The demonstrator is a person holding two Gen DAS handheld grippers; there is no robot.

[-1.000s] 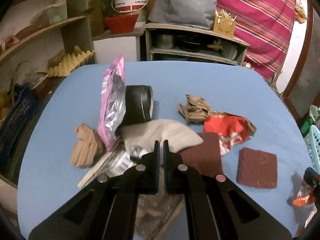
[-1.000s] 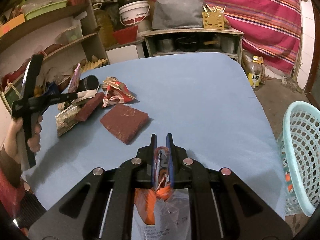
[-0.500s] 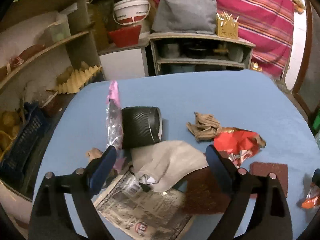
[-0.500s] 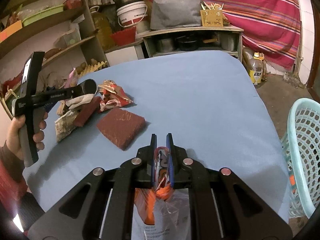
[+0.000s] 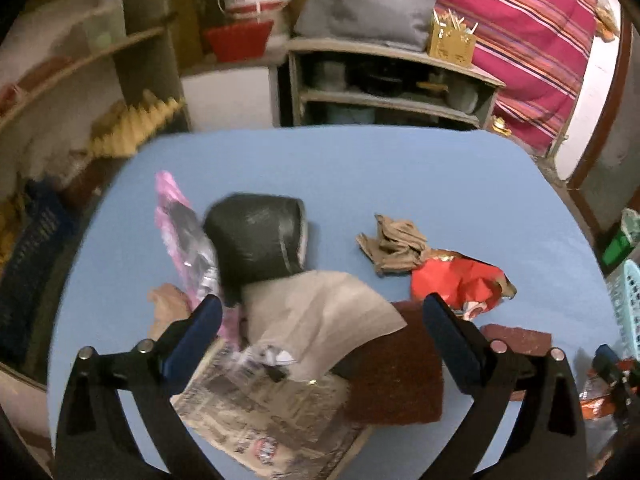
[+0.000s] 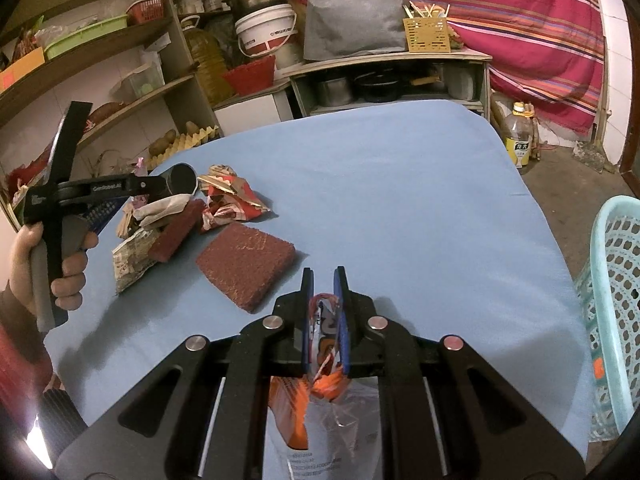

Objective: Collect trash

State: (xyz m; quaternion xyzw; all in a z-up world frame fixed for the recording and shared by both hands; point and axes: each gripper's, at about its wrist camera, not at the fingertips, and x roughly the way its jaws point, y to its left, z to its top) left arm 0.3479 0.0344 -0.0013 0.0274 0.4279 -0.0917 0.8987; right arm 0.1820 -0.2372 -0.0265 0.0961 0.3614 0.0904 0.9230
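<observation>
L gripper (image 5: 320,320) hangs over the trash pile on the blue table (image 5: 360,168), jaws spread wide apart, nothing between them. R gripper (image 6: 323,280) sits nearer the table's front edge, fingers close together, clamped on the crumpled top of a clear-and-orange plastic bag (image 6: 320,412) that hangs down under it.

Pile, from the L wrist cam: 1 black cup (image 5: 256,240) lying on its side, long axis roughly across the table, mouth pointing right. 1 pink foil packet (image 5: 180,232) touching its left side, long axis running away from the cam. 1 beige paper sheet (image 5: 320,320) leaning on the cup's near side, partly over 1 newspaper piece (image 5: 272,416). 2 dark red scrub pads: one (image 5: 396,372) just beside the paper, its long axis running away from the cam, the other (image 6: 245,260) lying flat and apart on the R gripper's side. 1 red wrapper (image 5: 460,280) touching 1 crumpled brown paper wad (image 5: 394,246). Another tan wad (image 5: 168,308) at the pile's left, blurred.

1 light-blue mesh basket (image 6: 616,304) stands off the table's right edge
</observation>
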